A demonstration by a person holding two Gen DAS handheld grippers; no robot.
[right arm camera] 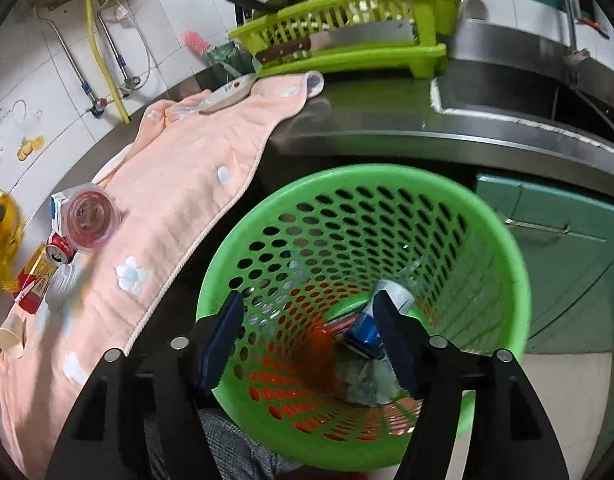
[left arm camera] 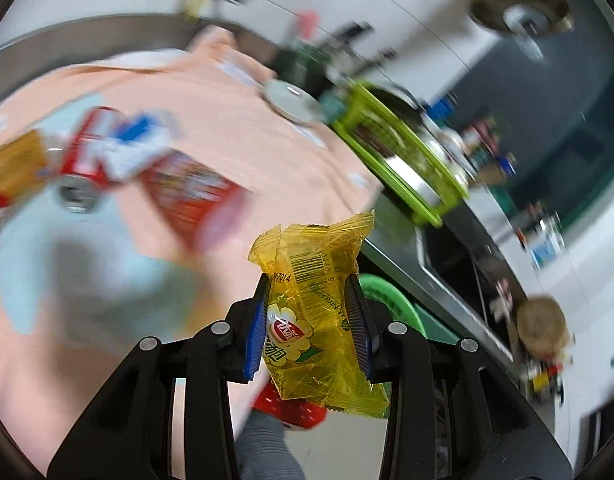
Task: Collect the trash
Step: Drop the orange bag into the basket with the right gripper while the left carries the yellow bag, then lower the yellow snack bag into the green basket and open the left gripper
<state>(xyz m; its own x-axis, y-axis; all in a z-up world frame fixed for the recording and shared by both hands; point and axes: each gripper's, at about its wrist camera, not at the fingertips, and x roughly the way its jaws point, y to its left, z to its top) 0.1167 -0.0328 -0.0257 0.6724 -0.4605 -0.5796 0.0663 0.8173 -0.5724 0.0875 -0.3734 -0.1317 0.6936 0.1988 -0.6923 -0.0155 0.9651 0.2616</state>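
Observation:
My left gripper [left arm camera: 311,300] is shut on a yellow snack wrapper [left arm camera: 313,276] and holds it in the air above the edge of the pink towel [left arm camera: 235,128]; the wrapper also shows at the left edge of the right wrist view [right arm camera: 1,240]. My right gripper [right arm camera: 307,320] is open and empty over the mouth of the green perforated basket [right arm camera: 495,240], which holds several pieces of trash [right arm camera: 367,360]. A red blurred piece [right arm camera: 321,356] shows inside the basket. On the towel lie a red can [right arm camera: 61,252], a clear plastic cup [right arm camera: 91,216], a white-blue box [right arm camera: 57,210] and a red-gold packet [right arm camera: 33,284].
A green dish rack [right arm camera: 347,44] with a cleaver stands at the back of the steel counter [right arm camera: 367,120]. A white plate [right arm camera: 227,94] rests on the towel's far end. The sink [right arm camera: 527,92] is on the right, teal cabinet doors [right arm camera: 567,260] below. A paper cup [right arm camera: 9,338] lies at the left.

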